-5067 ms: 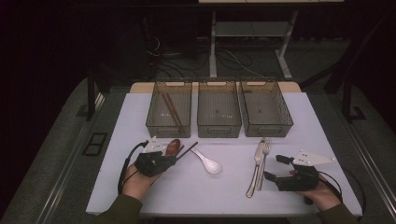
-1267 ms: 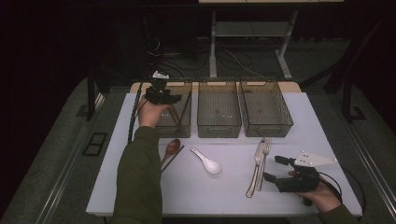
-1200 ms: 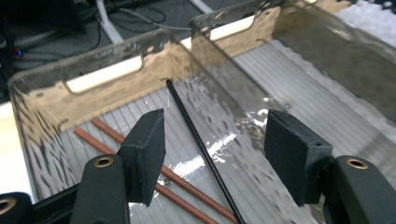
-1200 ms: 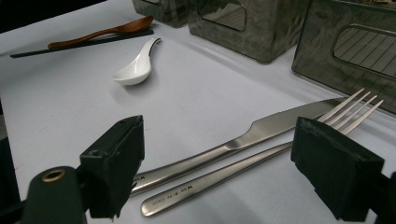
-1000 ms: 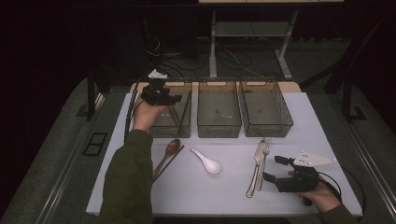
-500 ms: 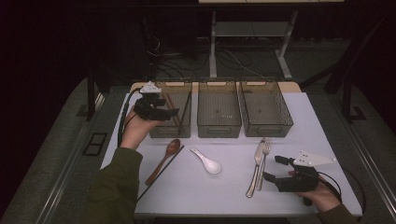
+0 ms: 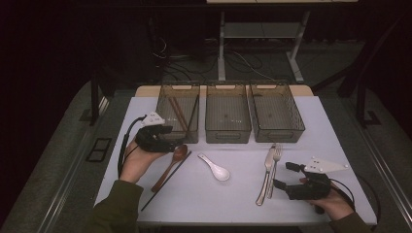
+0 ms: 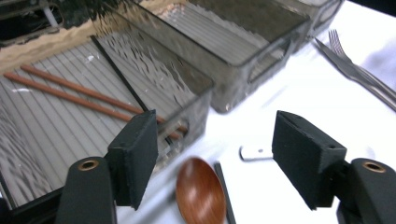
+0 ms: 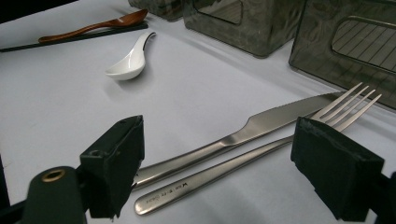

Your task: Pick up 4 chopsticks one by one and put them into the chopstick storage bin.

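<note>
My left gripper (image 7: 171, 138) hovers just in front of the left bin (image 7: 162, 114), over the bowl of a brown wooden spoon (image 7: 171, 161). Its jaws are open and have just been closing a little, with nothing gripped between them. In the left gripper view the gripper (image 8: 212, 140) frames the spoon bowl (image 8: 201, 193) and a black chopstick (image 8: 224, 191) on the table. The bin holds two brown chopsticks (image 8: 70, 93) and one black chopstick (image 8: 116, 77). My right gripper (image 7: 284, 175) rests open near the handles of the knife (image 7: 265, 177) and fork (image 7: 274, 165).
A white ceramic spoon (image 7: 214, 167) lies mid-table. The middle bin (image 7: 227, 133) and right bin (image 7: 286, 133) stand beside the left one along the far side. In the right gripper view the knife (image 9: 224, 144) and fork (image 9: 261, 158) lie between the open jaws.
My left gripper has come back from above the left bin toward the person and lower, ending over the wooden spoon. The right gripper has stayed where it was.
</note>
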`<action>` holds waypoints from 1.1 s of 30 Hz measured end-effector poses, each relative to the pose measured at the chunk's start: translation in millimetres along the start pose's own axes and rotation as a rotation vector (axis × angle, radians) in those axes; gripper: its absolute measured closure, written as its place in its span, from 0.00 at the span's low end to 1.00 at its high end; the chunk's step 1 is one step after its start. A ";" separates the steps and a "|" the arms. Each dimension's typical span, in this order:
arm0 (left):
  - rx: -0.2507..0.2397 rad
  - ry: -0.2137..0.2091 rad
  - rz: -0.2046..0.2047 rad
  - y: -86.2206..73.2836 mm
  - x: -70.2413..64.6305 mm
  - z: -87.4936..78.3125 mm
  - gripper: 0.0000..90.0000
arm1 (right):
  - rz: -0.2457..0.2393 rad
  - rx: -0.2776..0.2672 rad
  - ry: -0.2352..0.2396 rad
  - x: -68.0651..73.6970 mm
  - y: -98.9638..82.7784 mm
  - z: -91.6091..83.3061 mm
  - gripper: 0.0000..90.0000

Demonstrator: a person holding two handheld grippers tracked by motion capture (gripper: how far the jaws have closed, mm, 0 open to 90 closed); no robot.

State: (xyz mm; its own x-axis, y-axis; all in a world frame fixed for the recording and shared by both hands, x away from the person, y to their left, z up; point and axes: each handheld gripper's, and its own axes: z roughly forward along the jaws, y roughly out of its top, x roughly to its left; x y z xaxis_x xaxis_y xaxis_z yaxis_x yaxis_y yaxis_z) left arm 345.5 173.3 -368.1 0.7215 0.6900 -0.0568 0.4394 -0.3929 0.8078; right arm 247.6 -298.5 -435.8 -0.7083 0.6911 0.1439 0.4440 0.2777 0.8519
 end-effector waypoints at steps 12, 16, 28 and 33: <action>0.046 0.007 0.015 -49.1 -20.7 -7.4 0.60 | -0.002 0.005 -0.005 -0.4 -0.5 1.4 0.20; 0.065 0.007 0.003 -62.2 -26.2 -6.5 0.68 | -0.003 0.006 -0.006 -0.1 -0.3 1.5 0.20; 0.152 -0.003 0.024 -77.3 -33.0 2.0 0.85 | -0.014 0.006 -0.009 0.4 -0.3 0.3 0.20; 0.174 0.009 0.033 -78.7 -32.5 3.7 0.90 | -0.010 0.002 -0.009 0.6 -0.2 0.1 0.20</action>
State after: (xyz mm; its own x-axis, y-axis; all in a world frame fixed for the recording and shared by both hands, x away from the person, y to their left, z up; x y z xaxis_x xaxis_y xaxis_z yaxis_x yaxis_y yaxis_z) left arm 289.4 179.6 -432.1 0.7324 0.6803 -0.0263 0.5024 -0.5140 0.6953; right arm 247.1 -298.0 -435.9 -0.7076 0.6944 0.1309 0.4384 0.2861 0.8520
